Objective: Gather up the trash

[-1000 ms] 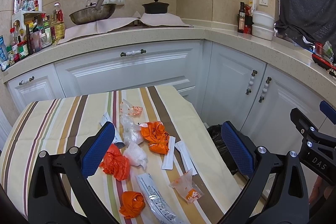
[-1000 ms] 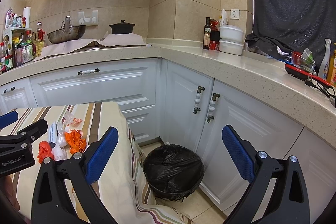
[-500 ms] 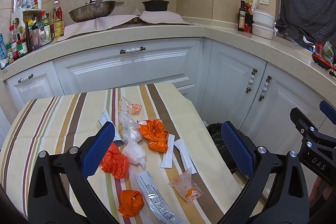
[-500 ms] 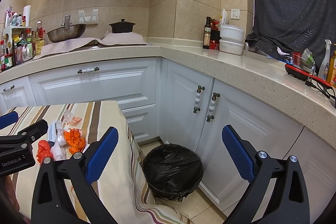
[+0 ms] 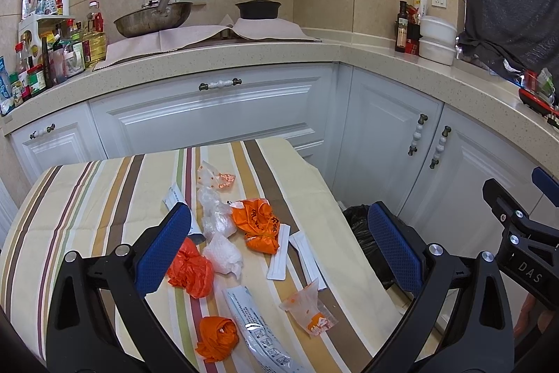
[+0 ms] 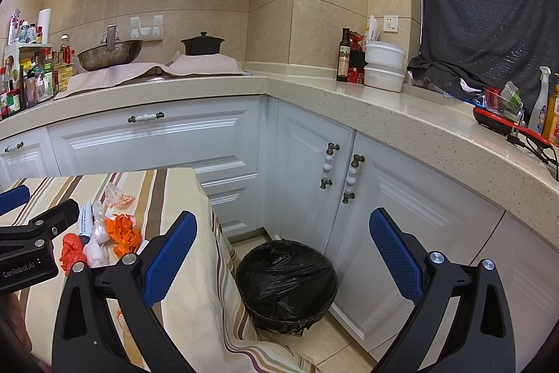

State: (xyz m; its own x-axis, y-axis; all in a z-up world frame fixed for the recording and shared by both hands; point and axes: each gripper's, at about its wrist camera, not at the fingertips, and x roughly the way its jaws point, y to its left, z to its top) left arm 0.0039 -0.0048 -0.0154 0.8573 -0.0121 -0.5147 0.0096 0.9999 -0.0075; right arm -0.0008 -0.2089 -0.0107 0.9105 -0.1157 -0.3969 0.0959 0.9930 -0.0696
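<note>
Trash lies on a striped tablecloth (image 5: 87, 198): a large orange bag (image 5: 258, 224), a crumpled orange bag (image 5: 190, 270), a small orange ball (image 5: 216, 338), white crumpled plastic (image 5: 223, 256), clear bags (image 5: 309, 308) and paper wrappers (image 5: 279, 249). My left gripper (image 5: 279, 247) is open and empty above the pile. My right gripper (image 6: 283, 250) is open and empty above the black-lined trash bin (image 6: 286, 278) on the floor. The bin also shows in the left wrist view (image 5: 360, 226), right of the table.
White cabinets (image 6: 157, 142) and a speckled countertop (image 6: 384, 107) wrap around the corner behind. A wok (image 5: 152, 20), a black pot (image 5: 258, 9) and bottles (image 5: 52, 58) stand on the counter. The table's right edge (image 6: 213, 233) is beside the bin.
Both views have shifted slightly; the table and trash sit a little lower and closer in the left wrist view. Both grippers stay open and empty.
</note>
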